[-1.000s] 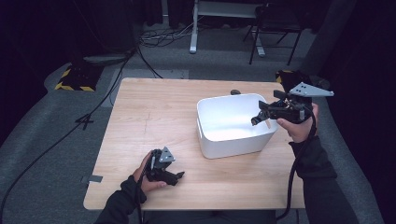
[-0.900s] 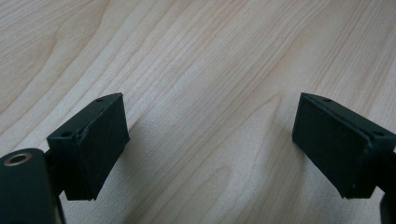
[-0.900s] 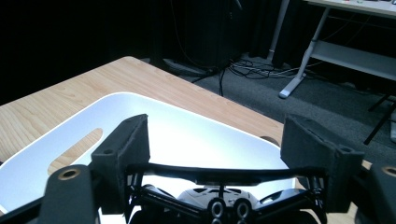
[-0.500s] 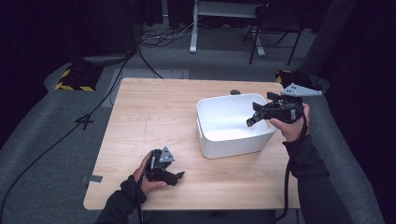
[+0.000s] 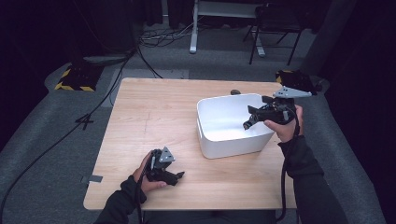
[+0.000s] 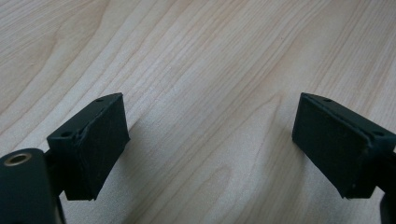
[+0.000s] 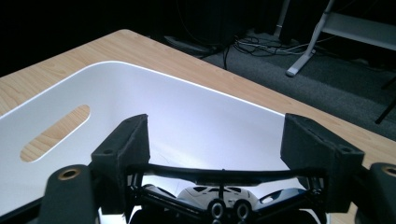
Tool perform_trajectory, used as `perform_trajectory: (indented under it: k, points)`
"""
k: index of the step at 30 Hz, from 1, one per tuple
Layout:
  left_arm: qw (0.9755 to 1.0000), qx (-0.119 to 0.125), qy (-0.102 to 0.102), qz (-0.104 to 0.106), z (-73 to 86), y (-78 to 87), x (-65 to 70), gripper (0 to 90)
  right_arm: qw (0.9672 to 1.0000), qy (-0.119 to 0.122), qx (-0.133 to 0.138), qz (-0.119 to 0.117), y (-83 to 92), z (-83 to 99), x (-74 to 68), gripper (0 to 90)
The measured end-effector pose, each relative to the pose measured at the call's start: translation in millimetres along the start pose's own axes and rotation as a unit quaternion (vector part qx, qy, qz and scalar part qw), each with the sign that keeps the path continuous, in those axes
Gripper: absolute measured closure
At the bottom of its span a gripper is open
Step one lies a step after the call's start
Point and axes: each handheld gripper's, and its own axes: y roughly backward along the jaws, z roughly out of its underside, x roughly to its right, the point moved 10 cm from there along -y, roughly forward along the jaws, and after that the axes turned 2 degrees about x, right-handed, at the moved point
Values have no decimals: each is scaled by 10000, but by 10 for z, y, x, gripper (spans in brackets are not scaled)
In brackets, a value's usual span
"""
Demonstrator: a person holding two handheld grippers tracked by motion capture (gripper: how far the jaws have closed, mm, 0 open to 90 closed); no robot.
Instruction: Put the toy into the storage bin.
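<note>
I hold my left gripper (image 5: 180, 176) low over the desk (image 5: 154, 116), near its front edge and toward the front left corner. In the left gripper view its 2 jaws stand wide apart, with bare wood grain between them and nothing held.

My right gripper (image 5: 247, 123) is above the white bin (image 5: 232, 146), which stands on the right half of the desk, close to the right edge. The gripper reaches in over the bin's right rim and points down and left into it. In the right gripper view its 2 jaws are apart and empty, and I see the bin's inner wall with 1 handle slot (image 7: 54, 133). Below the jaws, 2 or 3 small toy cars (image 7: 210, 193) lie on the bin's bottom; I cannot tell the exact number.
</note>
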Motion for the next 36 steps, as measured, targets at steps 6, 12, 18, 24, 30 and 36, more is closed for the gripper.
perform_trajectory:
  k: [6, 12, 18, 24, 30, 36]
  points:
    - [10000, 0, -1, -2, 0, 0, 0, 110, 9999, 4, -166, 23, -62, 95, 35, 246]
    - [10000, 2, 17, -9, 1, 1, 2, 110, 9994, 38, -354, -14, -122, 188, 47, 247]
    - [10000, 3, 19, -10, 1, 1, 2, 110, 9983, 116, -561, -54, -145, 270, 57, 246]
    - [10000, 2, 18, -10, 1, 1, 2, 110, 9974, 126, -697, -125, -157, 332, 59, 246]
    - [10000, 2, 18, -10, 1, 1, 2, 110, 9957, 169, -893, -195, -188, 414, 55, 246]
    - [10000, 3, 20, -10, 1, 0, 2, 111, 9938, 199, -1063, -248, -190, 487, 61, 245]
